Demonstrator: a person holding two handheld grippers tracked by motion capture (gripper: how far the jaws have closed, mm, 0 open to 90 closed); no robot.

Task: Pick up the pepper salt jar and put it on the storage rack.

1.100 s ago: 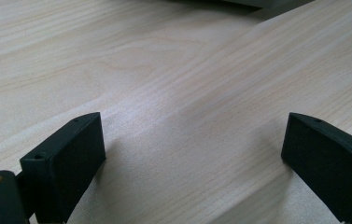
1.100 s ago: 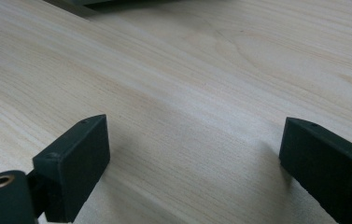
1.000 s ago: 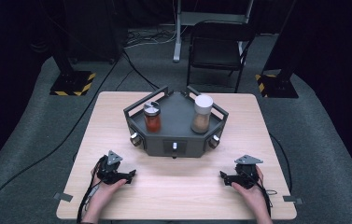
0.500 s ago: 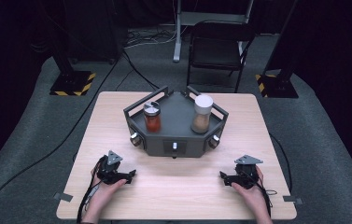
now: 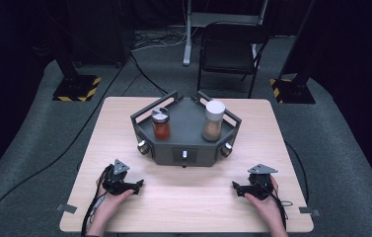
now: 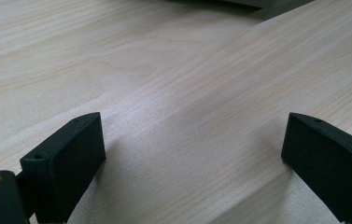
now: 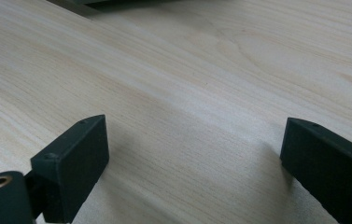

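Both tongs, left point(image 5: 136, 186) and right point(image 5: 236, 188), rest wide open and empty on the counter point(image 5: 188, 207), unmoved since a second ago. Work hasn't begun: the red jar point(image 5: 161, 125) at eleven o'clock and tan jar point(image 5: 212, 121) at one o'clock sit untouched in the grey tray point(image 5: 186, 148).

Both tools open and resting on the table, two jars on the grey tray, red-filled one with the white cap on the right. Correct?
One slip: the white-capped jar on the right holds tan-brown contents, not red. The red-filled jar stands on the left of the grey tray and has a clear-looking lid. The high view shows this. The rest holds: left tool and right tool rest open on the table.
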